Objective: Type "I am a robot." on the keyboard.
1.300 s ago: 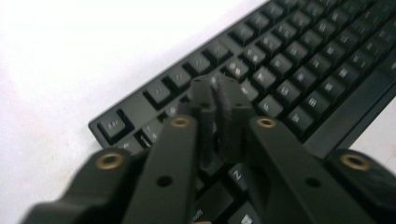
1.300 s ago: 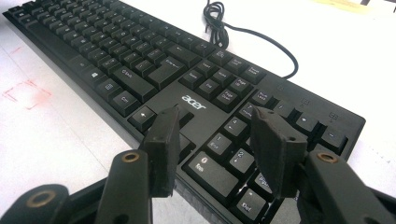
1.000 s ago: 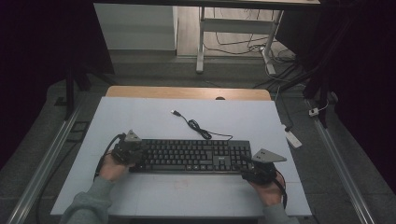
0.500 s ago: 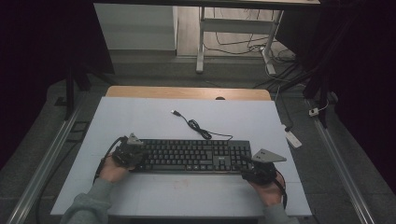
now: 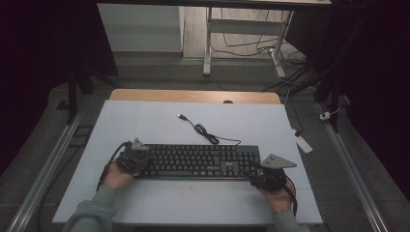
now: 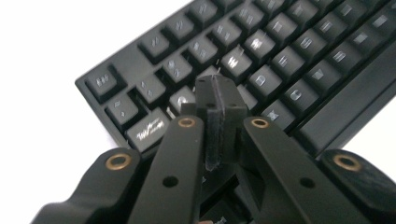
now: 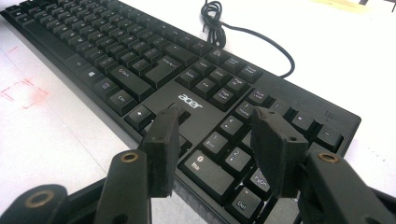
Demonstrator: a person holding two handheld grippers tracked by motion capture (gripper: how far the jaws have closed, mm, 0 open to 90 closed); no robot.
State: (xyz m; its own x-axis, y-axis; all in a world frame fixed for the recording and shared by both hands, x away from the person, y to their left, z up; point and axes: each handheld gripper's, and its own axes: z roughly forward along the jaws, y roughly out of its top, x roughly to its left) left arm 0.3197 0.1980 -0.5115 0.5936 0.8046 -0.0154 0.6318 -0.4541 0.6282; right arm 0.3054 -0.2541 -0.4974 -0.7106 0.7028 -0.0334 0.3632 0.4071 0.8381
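A black keyboard [image 5: 198,161] lies across the white tabletop [image 5: 159,121], its cable [image 5: 205,133] curling away toward the far side. My left gripper [image 5: 142,162] is shut with nothing between its pads, its tip [image 6: 217,91] resting over keys at the keyboard's left end [image 6: 140,98]. My right gripper [image 5: 257,173] stands open at the keyboard's right end, its two fingers [image 7: 163,144] spread over the arrow keys and number pad [image 7: 224,149]. The keyboard cable [image 7: 224,28] shows behind it.
A white power strip [image 5: 303,143] lies off the table's right edge. Metal rails [image 5: 48,164] run along both sides of the table. A wooden strip [image 5: 193,95] borders the far edge. Faint red marks [image 7: 23,91] show on the tabletop beside the keyboard.
My left gripper has edged rightward onto the keyboard's left end. The right gripper and the keyboard stay where they were.
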